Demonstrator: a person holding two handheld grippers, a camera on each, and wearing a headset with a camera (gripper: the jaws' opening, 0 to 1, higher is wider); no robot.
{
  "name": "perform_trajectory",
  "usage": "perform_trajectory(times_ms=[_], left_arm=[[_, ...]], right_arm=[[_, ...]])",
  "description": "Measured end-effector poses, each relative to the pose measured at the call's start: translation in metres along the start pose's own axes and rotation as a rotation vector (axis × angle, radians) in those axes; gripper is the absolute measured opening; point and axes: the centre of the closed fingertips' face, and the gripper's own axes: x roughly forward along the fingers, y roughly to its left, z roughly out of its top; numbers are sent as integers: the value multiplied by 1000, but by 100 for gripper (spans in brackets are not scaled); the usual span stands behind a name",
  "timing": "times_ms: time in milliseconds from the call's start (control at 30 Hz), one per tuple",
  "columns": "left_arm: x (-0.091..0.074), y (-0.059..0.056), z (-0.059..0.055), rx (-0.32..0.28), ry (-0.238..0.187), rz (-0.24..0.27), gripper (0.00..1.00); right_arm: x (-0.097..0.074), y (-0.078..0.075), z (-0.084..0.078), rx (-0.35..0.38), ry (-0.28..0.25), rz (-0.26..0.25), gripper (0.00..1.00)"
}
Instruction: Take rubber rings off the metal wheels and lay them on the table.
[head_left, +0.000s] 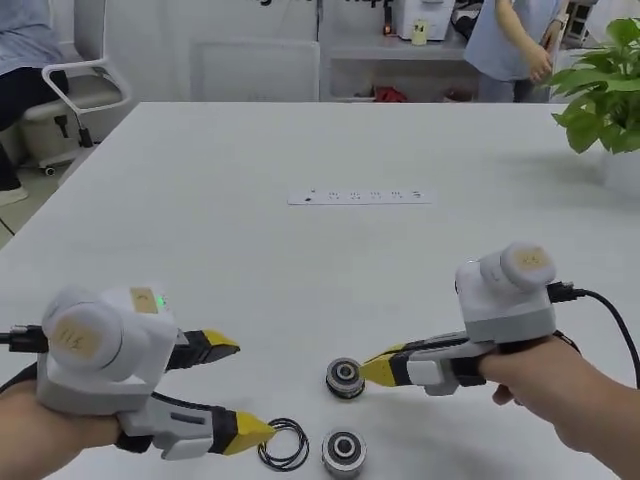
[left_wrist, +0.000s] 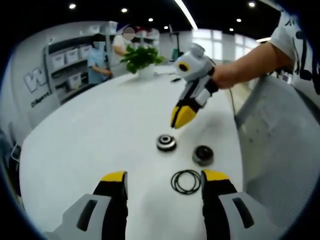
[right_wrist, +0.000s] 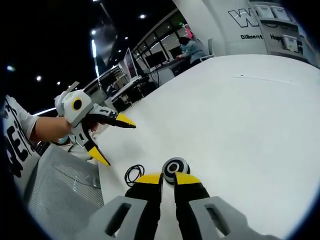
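Note:
Two metal wheels lie near the table's front edge, one (head_left: 345, 377) (left_wrist: 166, 142) (right_wrist: 176, 167) just off the tips of my right gripper (head_left: 372, 370) (right_wrist: 168, 178), the other (head_left: 344, 452) (left_wrist: 202, 154) nearer to me. The right gripper is shut with nothing in it and points left at the first wheel. A small pile of thin black rubber rings (head_left: 284, 443) (left_wrist: 186, 181) (right_wrist: 132, 174) lies flat on the table beside the nearer wheel. My left gripper (head_left: 240, 388) (left_wrist: 164, 176) is open, and its lower tip is close to the rings.
A white power strip (head_left: 360, 196) lies mid-table. A potted plant (head_left: 605, 90) stands at the far right corner. Behind the table (head_left: 200, 200) are a chair (head_left: 70, 100), shelving and a person (head_left: 510, 40). The table's front edge is right beside the wheels.

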Motion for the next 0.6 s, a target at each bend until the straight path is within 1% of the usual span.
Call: perform_trajectory(times_ms=[367,600], left_arm=[[7,6,5,2,-3,8,59],[13,10,8,-11,-9,6,57]], right_arm=[[-1,-11,-8,-10,23,-17,5],[2,-12,-12,-27,38,-15,6]])
